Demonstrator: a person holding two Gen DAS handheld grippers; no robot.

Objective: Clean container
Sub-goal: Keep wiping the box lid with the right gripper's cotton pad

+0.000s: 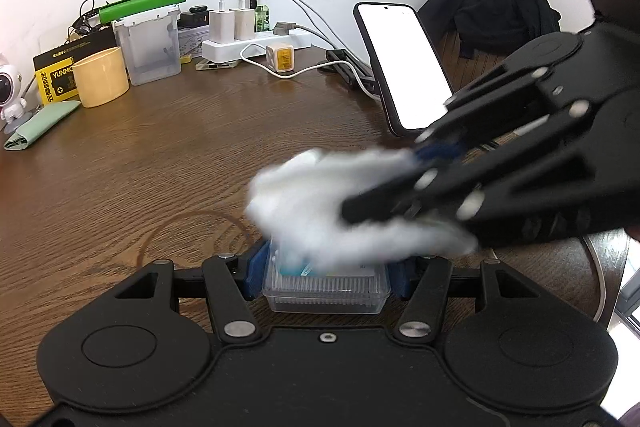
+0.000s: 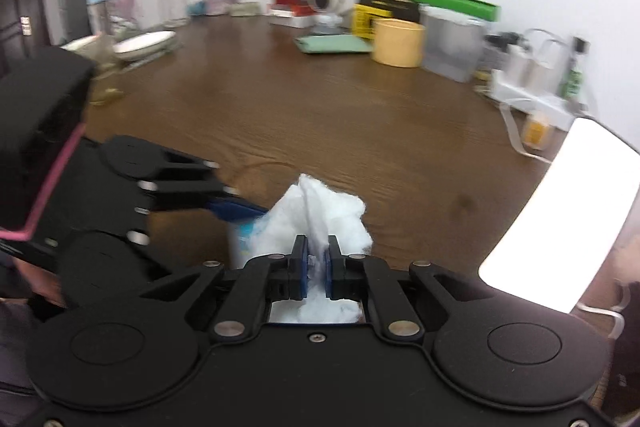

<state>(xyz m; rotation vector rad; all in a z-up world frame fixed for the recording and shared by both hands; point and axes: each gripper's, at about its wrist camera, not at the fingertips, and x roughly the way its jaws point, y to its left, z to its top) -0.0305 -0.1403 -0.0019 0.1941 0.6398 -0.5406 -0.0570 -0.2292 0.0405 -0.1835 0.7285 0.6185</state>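
Note:
A small clear plastic container (image 1: 326,293) with white sticks inside sits between the blue pads of my left gripper (image 1: 325,281), which is shut on it just above the wooden table (image 1: 180,155). My right gripper (image 2: 317,261) is shut on a crumpled white tissue (image 2: 320,215). In the left wrist view the right gripper (image 1: 400,183) comes in from the right and presses the blurred tissue (image 1: 316,203) onto the container's top. In the right wrist view the container (image 2: 244,235) is mostly hidden behind the tissue, with the left gripper (image 2: 236,209) at the left.
A lit phone (image 1: 404,63) stands on a holder at the right. Along the wall are a power strip with chargers (image 1: 248,43), a clear bin (image 1: 150,51), a yellow cup (image 1: 102,77), a green cloth (image 1: 40,125) and a small robot figure (image 1: 10,91). A white dish (image 2: 144,43) lies far left.

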